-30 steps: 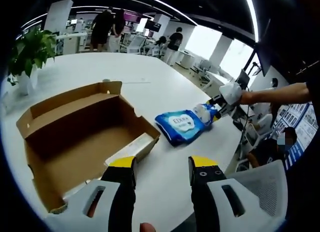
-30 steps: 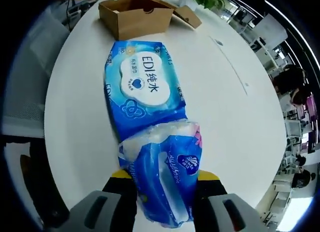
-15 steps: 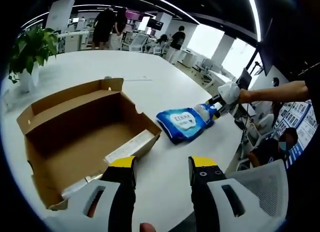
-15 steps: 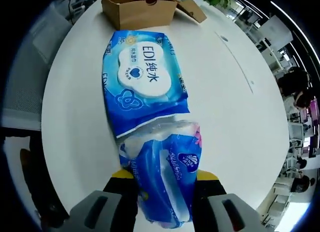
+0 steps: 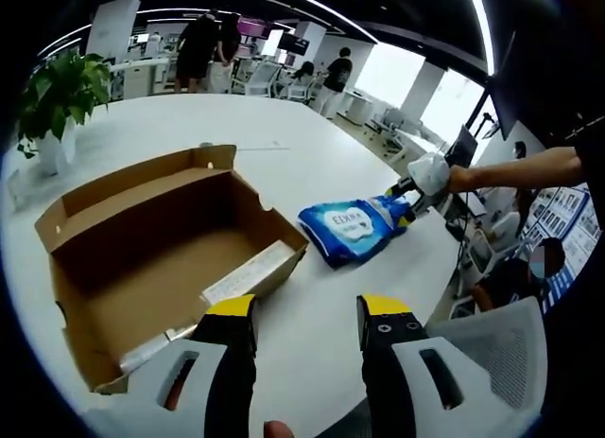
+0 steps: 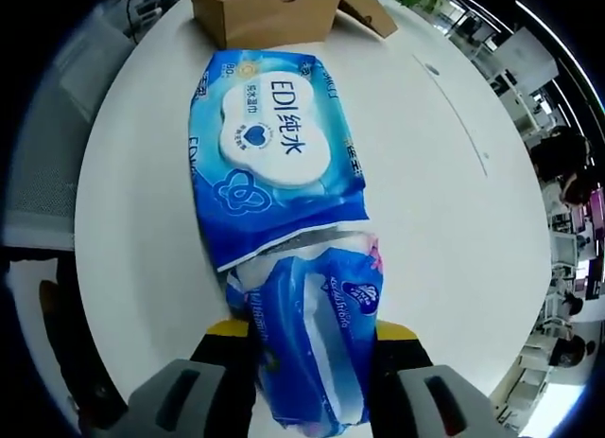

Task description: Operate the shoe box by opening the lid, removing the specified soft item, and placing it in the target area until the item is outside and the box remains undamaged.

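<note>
The brown cardboard shoe box (image 5: 142, 258) stands with its lid folded back on the white table (image 5: 284, 135), and a white paper slip (image 5: 248, 272) lies inside. My left gripper (image 5: 307, 310) is open just in front of the box, with nothing between its fingers. To the right lies a blue wipes pack (image 5: 352, 228), with my right gripper (image 5: 408, 194) at its far end. In the right gripper view, my right gripper (image 6: 312, 332) is shut on a blue-and-white soft tissue pack (image 6: 317, 301). That pack touches the near edge of the wipes pack (image 6: 269, 154). The box (image 6: 260, 12) stands beyond.
A potted plant (image 5: 57, 97) stands at the table's far left. A white mesh chair (image 5: 492, 353) is by the near table edge. People stand among desks in the background. Bare table (image 6: 454, 220) lies to the right of the packs.
Both views have shifted slightly. The wipes pack looks a little larger and nearer to the box in the right gripper view. The grip on the tissue pack is unchanged.
</note>
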Tool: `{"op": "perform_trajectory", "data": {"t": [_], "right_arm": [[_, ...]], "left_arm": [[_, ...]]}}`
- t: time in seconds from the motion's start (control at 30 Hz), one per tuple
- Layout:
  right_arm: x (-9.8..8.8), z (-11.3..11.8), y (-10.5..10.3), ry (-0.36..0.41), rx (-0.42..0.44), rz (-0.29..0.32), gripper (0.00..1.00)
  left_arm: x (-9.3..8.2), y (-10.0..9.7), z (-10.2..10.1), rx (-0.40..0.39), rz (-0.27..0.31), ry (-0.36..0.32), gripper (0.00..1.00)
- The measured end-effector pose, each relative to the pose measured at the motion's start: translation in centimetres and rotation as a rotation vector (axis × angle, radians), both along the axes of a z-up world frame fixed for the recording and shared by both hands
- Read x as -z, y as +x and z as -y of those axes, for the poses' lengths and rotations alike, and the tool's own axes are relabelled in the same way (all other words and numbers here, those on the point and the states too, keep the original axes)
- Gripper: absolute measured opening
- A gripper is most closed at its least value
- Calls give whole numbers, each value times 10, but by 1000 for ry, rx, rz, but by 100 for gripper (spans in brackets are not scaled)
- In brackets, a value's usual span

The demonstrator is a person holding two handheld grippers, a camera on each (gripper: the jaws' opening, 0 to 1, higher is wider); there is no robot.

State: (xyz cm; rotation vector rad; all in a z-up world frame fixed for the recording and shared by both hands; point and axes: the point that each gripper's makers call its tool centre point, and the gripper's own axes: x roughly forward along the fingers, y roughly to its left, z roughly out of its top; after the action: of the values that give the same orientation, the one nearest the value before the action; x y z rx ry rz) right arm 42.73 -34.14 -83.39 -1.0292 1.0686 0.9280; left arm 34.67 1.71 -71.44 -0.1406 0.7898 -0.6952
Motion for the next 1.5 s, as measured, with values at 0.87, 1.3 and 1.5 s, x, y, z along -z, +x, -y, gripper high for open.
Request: {"op": "perform_trajectory", "data": {"t": [0.87, 1.3, 1.5], "right_arm": [[-34, 5, -6, -34, 28, 95, 51], [-52, -6, -7, 56, 183, 113, 48], [-62, -19, -3, 177, 321, 110, 47]], "left_arm": [[-6, -1, -7, 5, 22, -44, 43], [-17, -11, -17, 0, 37, -66, 43], [-19, -13, -24, -10, 41, -77, 43]]}}
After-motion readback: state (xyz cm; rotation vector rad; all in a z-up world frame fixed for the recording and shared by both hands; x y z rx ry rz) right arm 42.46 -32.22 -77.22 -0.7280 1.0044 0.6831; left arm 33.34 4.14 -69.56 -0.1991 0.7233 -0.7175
